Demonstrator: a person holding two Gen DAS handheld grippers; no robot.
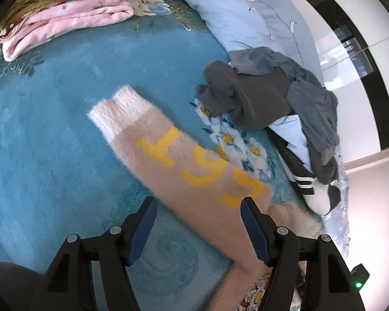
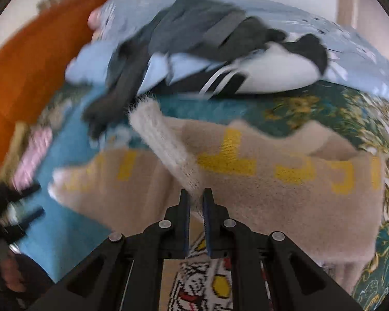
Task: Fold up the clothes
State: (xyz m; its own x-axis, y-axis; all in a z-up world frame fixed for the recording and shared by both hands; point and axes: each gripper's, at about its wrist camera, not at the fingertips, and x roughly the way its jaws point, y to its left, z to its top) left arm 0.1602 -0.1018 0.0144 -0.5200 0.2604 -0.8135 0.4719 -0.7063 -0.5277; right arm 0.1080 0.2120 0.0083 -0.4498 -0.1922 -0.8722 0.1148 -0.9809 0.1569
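Right hand-held gripper pinching sweater cuff, left hand-held gripper spread wide, bare blue blanket leftward

We are in a home bedroom. We see a bed covered with a plush teal blanket printed with white and yellow flowers. At its far right lies a light blue quilt with a daisy pattern, bunched up. On the far left sits a stack of folded clothes, pink over olive. A loose heap of grey garments rests on the quilt's near end, and a fuzzy beige sweater with yellow lettering spreads across the blanket. Beyond the bed, on the right, we see a white wall with a dark frame, and an orange headboard in the right wrist view.
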